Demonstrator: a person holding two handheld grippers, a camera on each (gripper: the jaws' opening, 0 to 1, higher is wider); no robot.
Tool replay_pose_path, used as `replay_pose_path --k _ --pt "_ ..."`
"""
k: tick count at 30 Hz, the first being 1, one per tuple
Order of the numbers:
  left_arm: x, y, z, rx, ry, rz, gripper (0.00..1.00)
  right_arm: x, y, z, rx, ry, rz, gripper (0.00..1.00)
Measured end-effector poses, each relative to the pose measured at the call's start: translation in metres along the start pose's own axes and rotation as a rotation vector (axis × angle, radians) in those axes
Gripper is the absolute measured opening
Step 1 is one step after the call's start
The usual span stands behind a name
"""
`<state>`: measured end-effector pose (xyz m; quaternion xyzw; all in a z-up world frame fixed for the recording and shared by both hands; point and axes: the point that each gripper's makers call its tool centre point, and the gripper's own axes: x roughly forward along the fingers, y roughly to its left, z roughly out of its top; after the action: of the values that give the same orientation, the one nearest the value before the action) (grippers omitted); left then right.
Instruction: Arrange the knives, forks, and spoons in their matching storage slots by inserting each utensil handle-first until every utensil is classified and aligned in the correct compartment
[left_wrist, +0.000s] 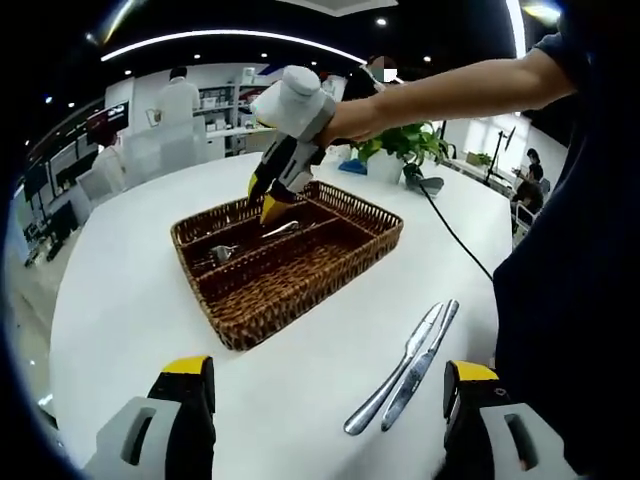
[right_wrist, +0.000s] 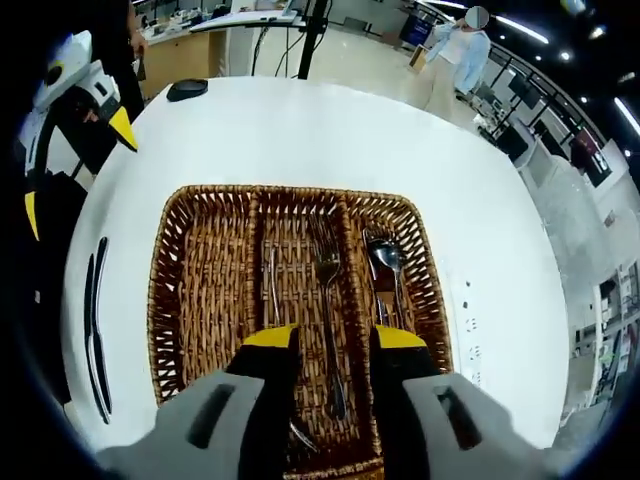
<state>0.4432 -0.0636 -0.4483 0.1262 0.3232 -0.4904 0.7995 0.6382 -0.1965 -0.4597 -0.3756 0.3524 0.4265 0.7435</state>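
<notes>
Basket (right_wrist: 200, 290) is looking like woven brown wicker, rough and matt. Knives (left_wrist: 405, 368) are showing as polished metal, glossy, smooth. Fork (right_wrist: 329, 300) and spoon (right_wrist: 388, 262) are reading the same: shiny bare steel. Table (left_wrist: 130, 300) is appearing as a smooth white top with a slight sheen. Right gripper (right_wrist: 333, 352) and left gripper (left_wrist: 330, 385) are looking like grey matt plastic with glossy yellow tips.
</notes>
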Motion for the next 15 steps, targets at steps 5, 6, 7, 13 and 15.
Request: replay_pose_path --k 5,6,7,13,15 --pt "0.002 -0.002 0.004 0.004 -0.012 -0.006 0.99 -0.026 0.004 -0.012 0.091 -0.045 -0.056 0.33" --pt "0.003 -0.002 0.005 0.004 -0.015 -0.007 0.99 -0.03 0.005 -0.015 0.116 -0.057 -0.068 0.34" --pt "0.004 -0.002 0.007 0.003 -0.022 -0.007 0.99 -0.035 0.009 -0.021 0.131 -0.063 -0.071 0.36" --pt "0.007 -0.002 0.018 -0.019 -0.052 -0.009 1.0 -0.056 0.025 -0.049 0.251 -0.085 -0.109 0.49" --pt "0.008 -0.002 0.022 -0.024 -0.056 -0.004 1.0 -0.066 0.033 -0.057 0.324 -0.116 -0.13 0.52"
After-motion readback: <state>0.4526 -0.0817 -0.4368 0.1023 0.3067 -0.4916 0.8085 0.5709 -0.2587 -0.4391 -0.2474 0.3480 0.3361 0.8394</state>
